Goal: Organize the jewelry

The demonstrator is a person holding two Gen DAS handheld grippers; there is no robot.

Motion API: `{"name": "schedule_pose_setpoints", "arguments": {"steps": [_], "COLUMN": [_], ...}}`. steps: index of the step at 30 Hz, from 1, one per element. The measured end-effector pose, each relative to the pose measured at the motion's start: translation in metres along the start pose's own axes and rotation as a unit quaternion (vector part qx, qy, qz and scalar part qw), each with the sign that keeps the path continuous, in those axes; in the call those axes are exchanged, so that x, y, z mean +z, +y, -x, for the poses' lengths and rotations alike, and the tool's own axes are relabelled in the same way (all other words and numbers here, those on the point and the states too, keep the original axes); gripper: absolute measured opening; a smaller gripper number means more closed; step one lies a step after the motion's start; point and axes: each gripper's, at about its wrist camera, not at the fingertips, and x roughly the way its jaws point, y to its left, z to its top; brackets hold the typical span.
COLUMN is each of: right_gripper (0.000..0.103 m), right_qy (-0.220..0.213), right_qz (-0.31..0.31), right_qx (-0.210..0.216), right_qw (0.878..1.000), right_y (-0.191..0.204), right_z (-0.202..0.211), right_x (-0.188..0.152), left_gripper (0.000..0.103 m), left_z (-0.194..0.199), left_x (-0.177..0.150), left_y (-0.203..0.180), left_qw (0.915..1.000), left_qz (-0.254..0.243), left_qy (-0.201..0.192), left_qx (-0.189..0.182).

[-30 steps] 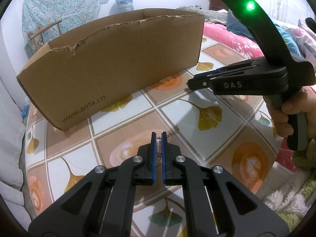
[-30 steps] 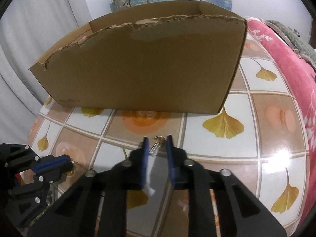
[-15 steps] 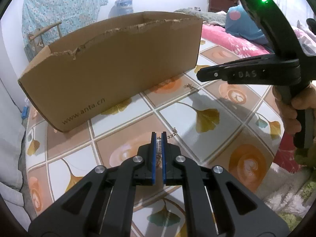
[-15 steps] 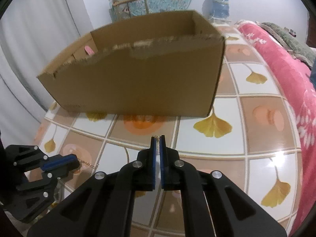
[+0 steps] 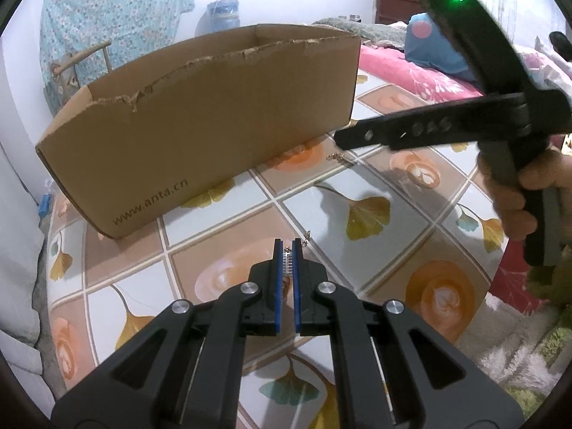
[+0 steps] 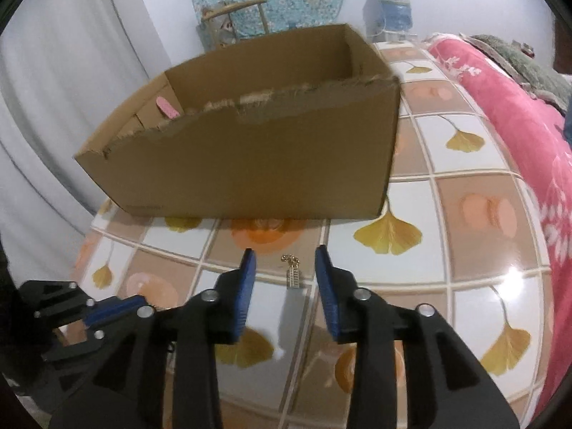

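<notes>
My left gripper (image 5: pixel 287 246) is shut on a small rhinestone bar pendant (image 5: pixel 287 264); its thin gold chain (image 5: pixel 306 240) trails off to the right over the tiled table (image 5: pixel 375 250). My right gripper (image 6: pixel 286 261) is open and raised above the table. A second gold chain with a bar pendant (image 6: pixel 293 274) lies on the table between its jaws, touching neither; it also shows in the left wrist view (image 5: pixel 339 158). An open cardboard box (image 6: pixel 250 164) stands just behind.
The box (image 5: pixel 200 132) has a torn front rim and holds a pink item (image 6: pixel 167 106) at its left inner side. A pink bedspread (image 6: pixel 529 136) lies along the right edge of the table. The left gripper shows at lower left in the right wrist view (image 6: pixel 107 312).
My right gripper has opened and risen, and the second chain now lies loose on the table. My left gripper keeps its hold and has barely moved.
</notes>
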Motion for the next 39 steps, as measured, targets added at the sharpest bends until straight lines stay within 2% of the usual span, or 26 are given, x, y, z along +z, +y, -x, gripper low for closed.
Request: {"name": "schedule_pose_setpoints", "arguments": {"steps": [7, 10, 13, 20, 31, 39], "right_gripper": [0.034, 0.014, 0.006, 0.004, 0.002, 0.002], "right_qy": [0.008, 0.009, 0.012, -0.006, -0.067, -0.092], "right_qz": [0.038, 0.054, 0.055, 0.037, 0.007, 0.000], "right_qx": [-0.020, -0.034, -0.026, -0.016, -0.006, -0.006], "right_qw": [0.999, 0.998, 0.998, 0.999, 0.998, 0.996], "right_y": [0.007, 0.011, 0.011, 0.007, -0.006, -0.004], "right_z": [-0.019, -0.021, -0.021, -0.007, 0.051, 0.078], "right_x": [0.002, 0.002, 0.001, -0.001, 0.006, 0.007], "left_gripper": [0.004, 0.004, 0.004, 0.004, 0.004, 0.004], "left_z": [-0.002, -0.003, -0.002, -0.001, 0.011, 0.025], "left_x": [-0.001, -0.001, -0.001, -0.001, 0.003, 0.008], "left_y": [0.002, -0.001, -0.001, 0.000, -0.003, -0.011], "left_qw": [1.0000, 1.0000, 1.0000, 1.0000, 0.9999, 0.9993], "left_qz": [0.007, 0.005, 0.005, 0.006, -0.002, -0.013], "left_qy": [0.003, 0.003, 0.003, 0.000, -0.016, -0.033], "left_qx": [0.003, 0.003, 0.003, 0.003, 0.005, 0.010]}}
